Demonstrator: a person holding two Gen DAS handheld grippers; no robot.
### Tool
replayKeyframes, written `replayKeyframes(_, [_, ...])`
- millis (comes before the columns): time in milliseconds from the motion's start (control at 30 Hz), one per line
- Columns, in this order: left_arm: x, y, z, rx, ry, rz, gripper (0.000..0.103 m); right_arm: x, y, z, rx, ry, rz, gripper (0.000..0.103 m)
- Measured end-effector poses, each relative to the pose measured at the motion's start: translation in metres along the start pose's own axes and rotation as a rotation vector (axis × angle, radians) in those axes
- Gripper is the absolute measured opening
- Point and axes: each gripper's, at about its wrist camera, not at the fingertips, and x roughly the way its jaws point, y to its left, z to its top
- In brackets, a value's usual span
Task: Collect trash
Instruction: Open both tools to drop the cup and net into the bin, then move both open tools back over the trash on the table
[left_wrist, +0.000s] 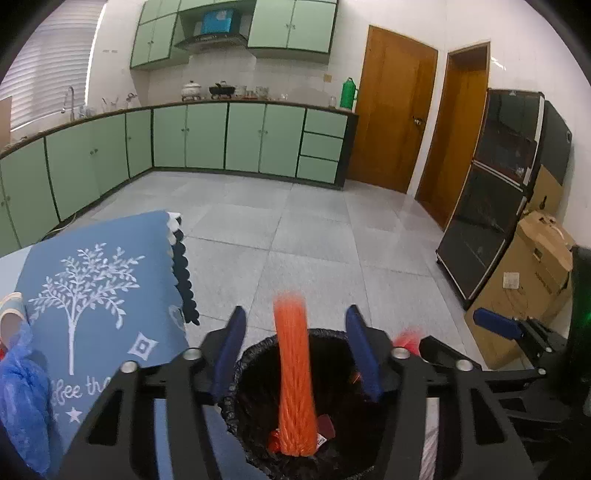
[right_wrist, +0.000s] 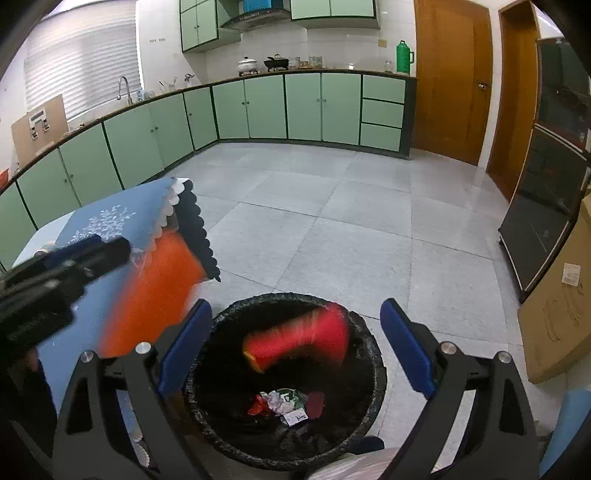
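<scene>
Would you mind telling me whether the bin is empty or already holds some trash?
Not empty: crumpled wrappers lie at the bottom of the bin.

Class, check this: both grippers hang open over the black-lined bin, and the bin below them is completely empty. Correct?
Not quite. The bin is not empty: the right wrist view shows crumpled wrappers on its bottom. The left gripper and right gripper are indeed open above it.

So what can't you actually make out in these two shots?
- Orange item, left wrist view: motion blur hides what it is.
- Red item over the bin, right wrist view: blurred.
- Blue bag, left wrist view: cut off by the edge.
- Scraps in the bin: too small.
</scene>
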Motion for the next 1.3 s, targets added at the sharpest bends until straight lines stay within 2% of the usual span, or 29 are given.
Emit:
replayKeyframes(167, [-0.010, 0.015, 0.004, -0.030, -0.012, 0.014, 0.067, -0.002, -0.001, -0.002, 0.011, -0.009, -0.025, 0.096])
replayKeyframes(300, [-0.024, 0.027, 0.005, -0.040, -0.030, 0.046, 0.075, -0.008, 0.005, 0.000, 0.015, -0.022, -0.012, 0.097])
replayKeyframes(633, [-0.080, 0.070, -0.006, -0.051, -0.055, 0.173, 0.077, -0.028, 0.057, 0.011, -0.018, -0.071, 0.089, 0.097])
replayKeyframes(1067, [-0.161, 0.161, -0.054, -0.155, -0.083, 0.437, 0.077, -0.039, 0.152, 0.005, -0.119, -0.093, 0.270, 0.097])
replayKeyframes(1300, [-0.189, 0.186, -0.094, -0.215, -0.051, 0.519, 0.077, -0.053, 0.200, -0.013, -0.195, -0.113, 0.348, 0.097])
